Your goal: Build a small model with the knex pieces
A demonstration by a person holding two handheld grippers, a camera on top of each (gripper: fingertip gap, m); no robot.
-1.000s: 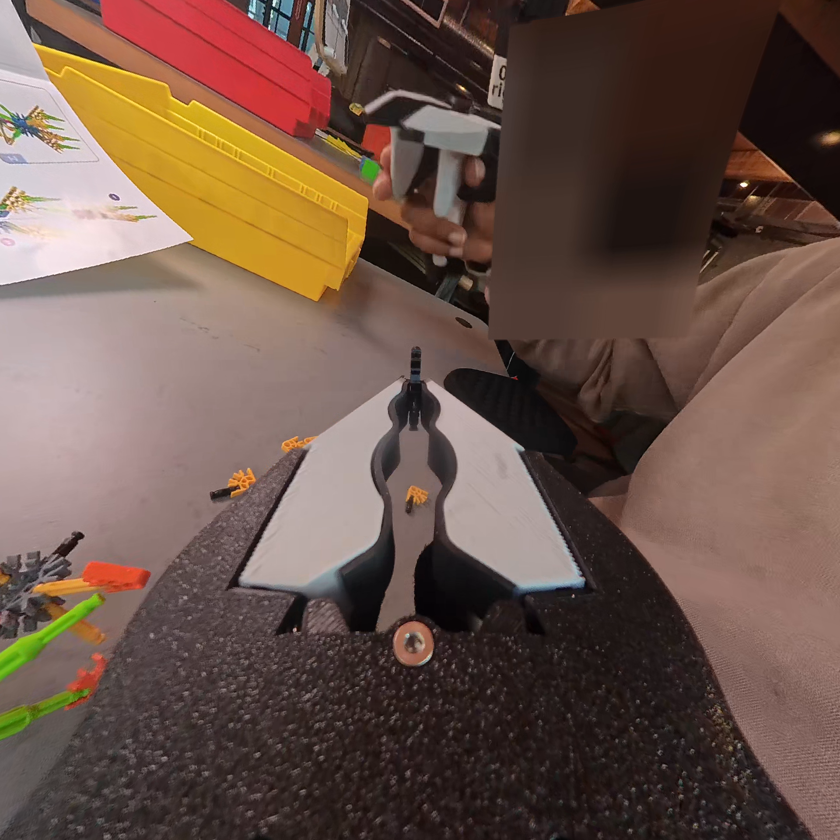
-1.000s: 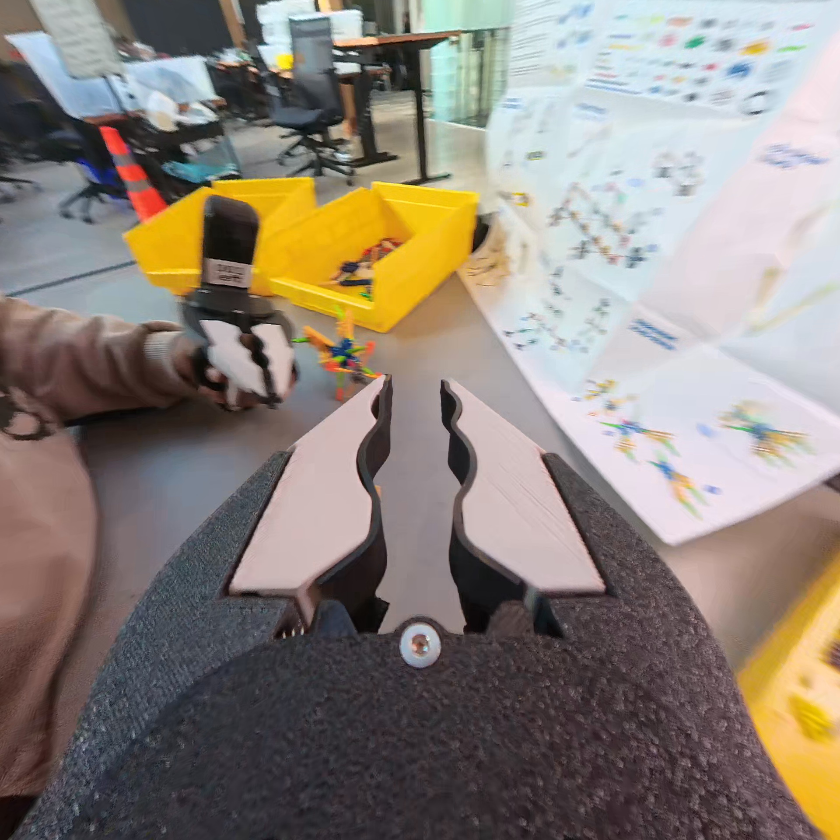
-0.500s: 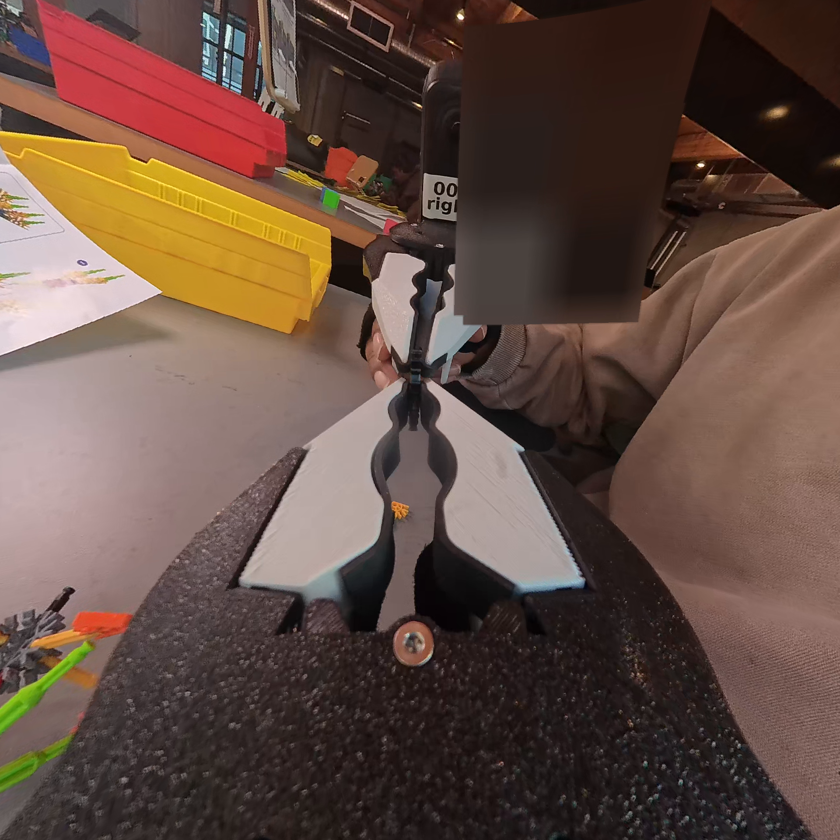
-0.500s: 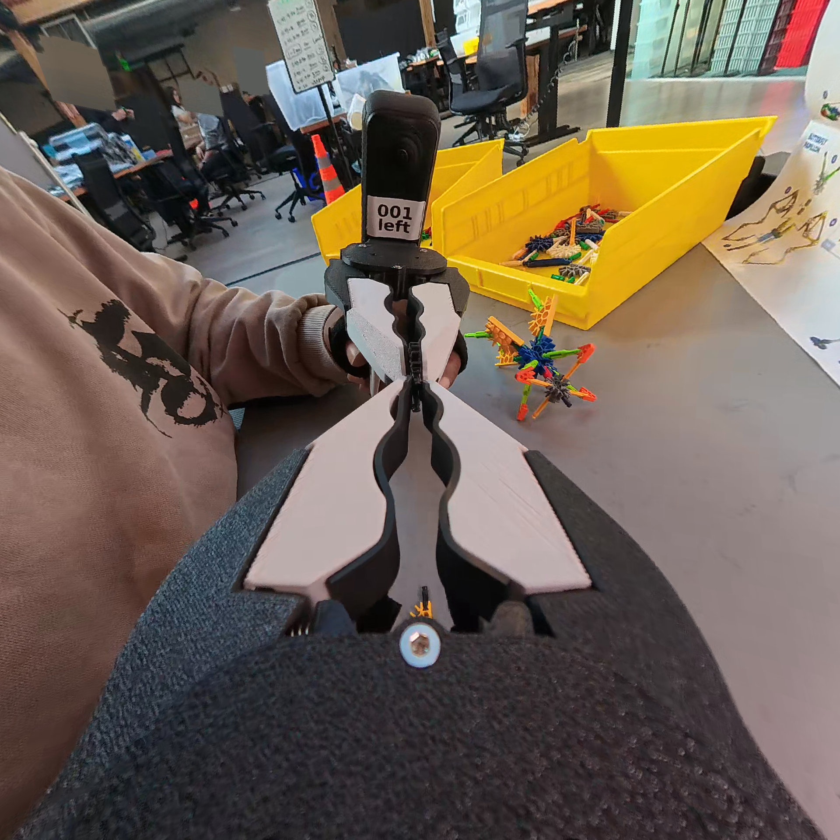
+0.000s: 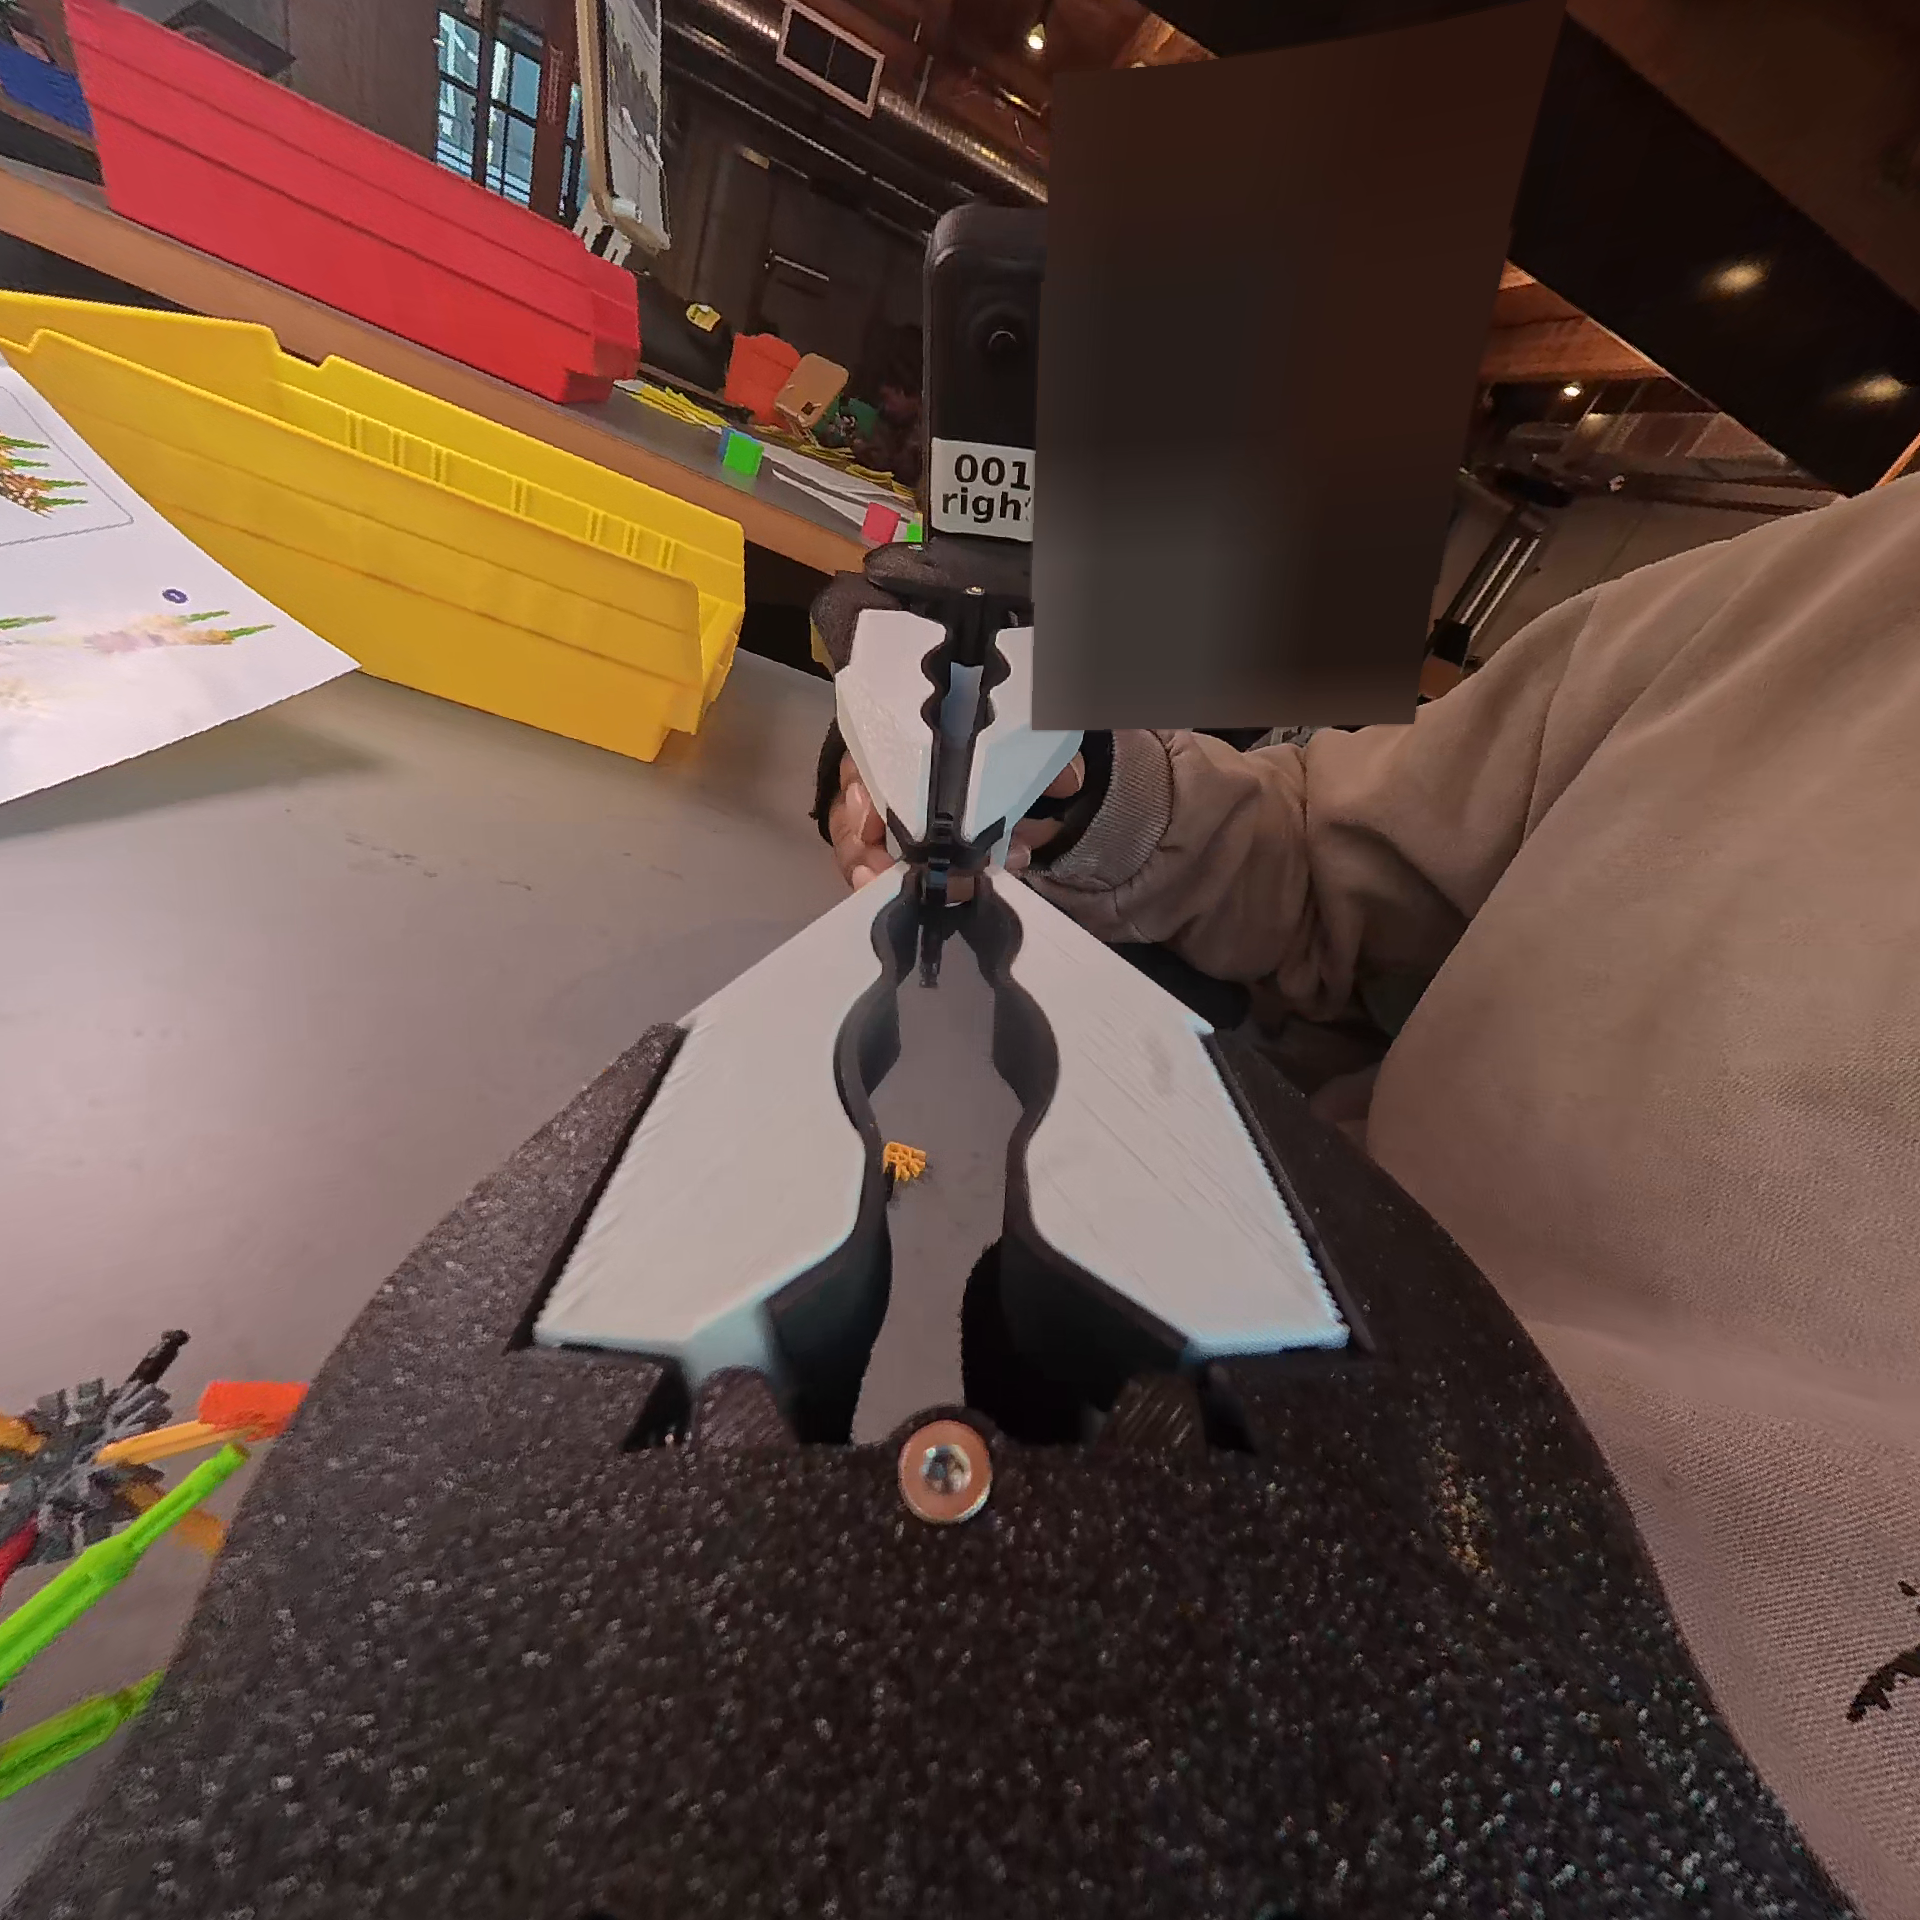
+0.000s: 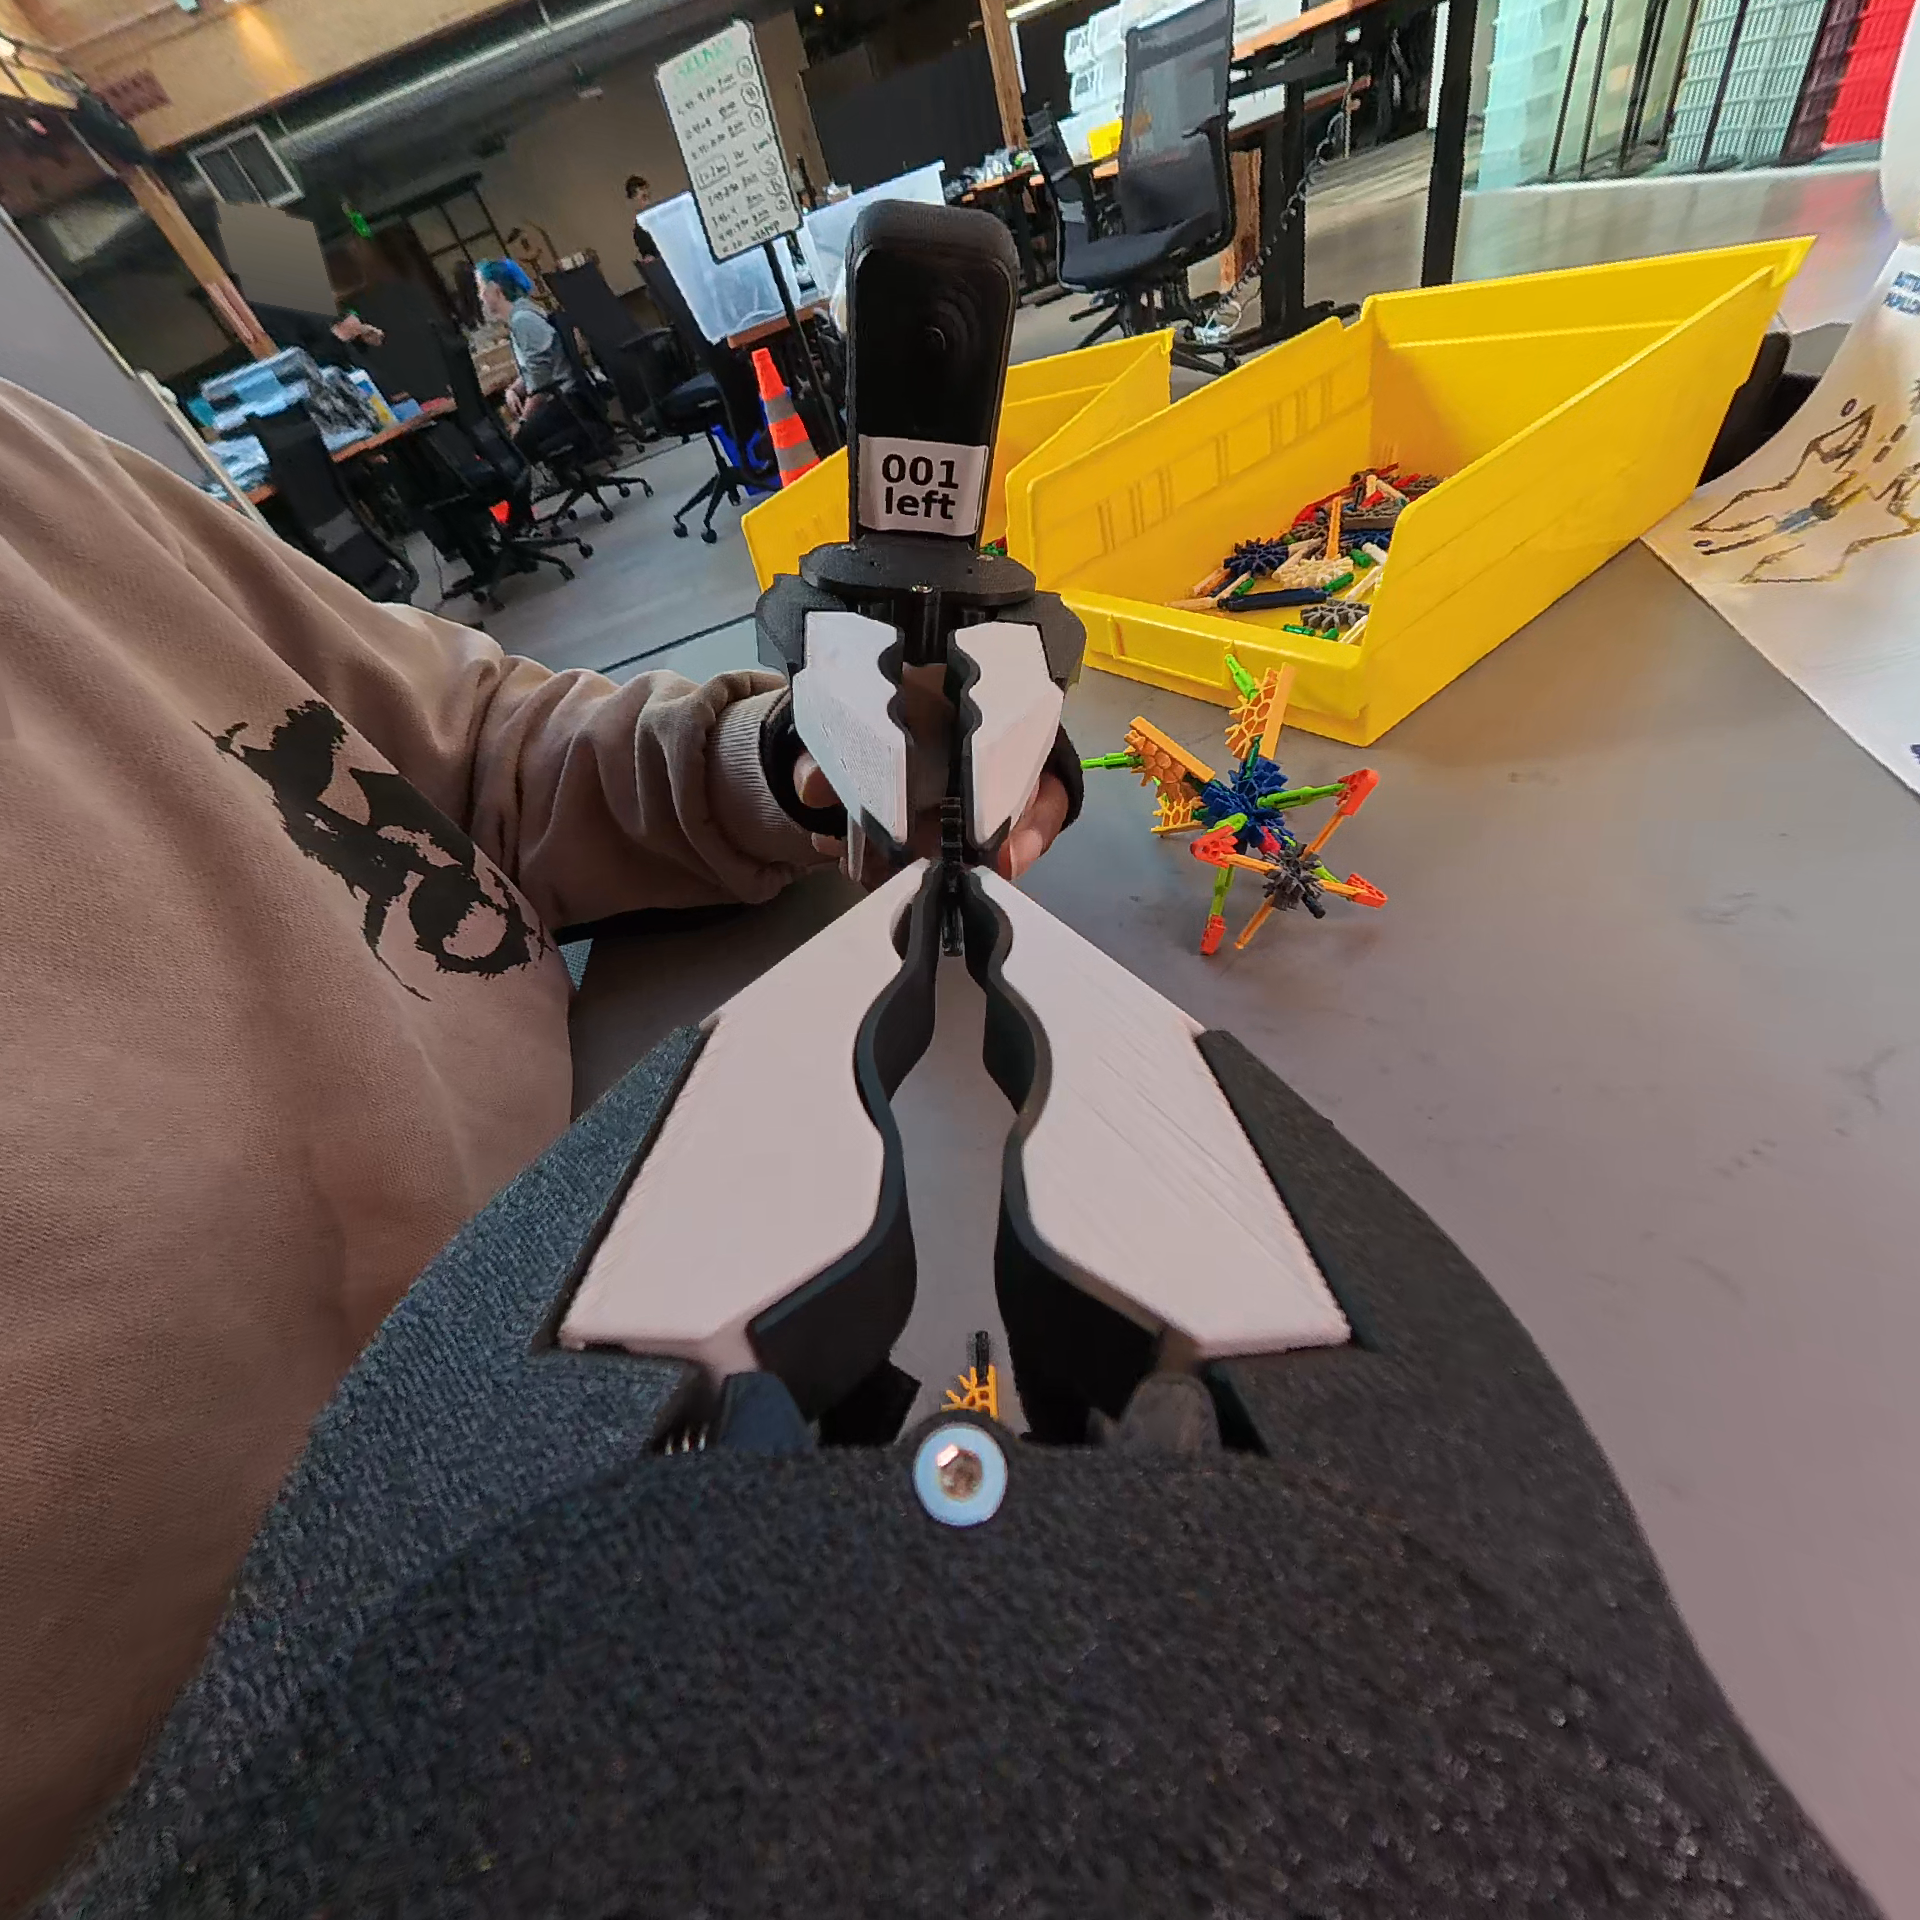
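1. Here the left gripper (image 5: pixel 940 883) and the right gripper (image 6: pixel 948 878) meet tip to tip above the grey tabletop (image 6: pixel 1558 1039); each is in a person's hand.
2. Left fingers (image 5: pixel 769 1101) are closed on a thin black rod (image 5: pixel 932 940); its lower end hangs in the gap betw. them.
3. Right fingers (image 6: pixel 790 1101) are closed too, on the same black rod, seen at the tips in the right wrist view.
4. A small orange connector (image 5: pixel 904 1161) lies on the tabletop under the left gripper.
5. A built toy of coloured rods & connectors (image 6: pixel 1252 816) stands on the tabletop, right of the grippers, near a yellow bin (image 6: pixel 1455 582) w/ loose pieces.
6. An instruction sheet (image 5: pixel 104 644) lies beside another yellow bin (image 5: pixel 436 540); red bins (image 5: pixel 343 218) stand behind, on another table.
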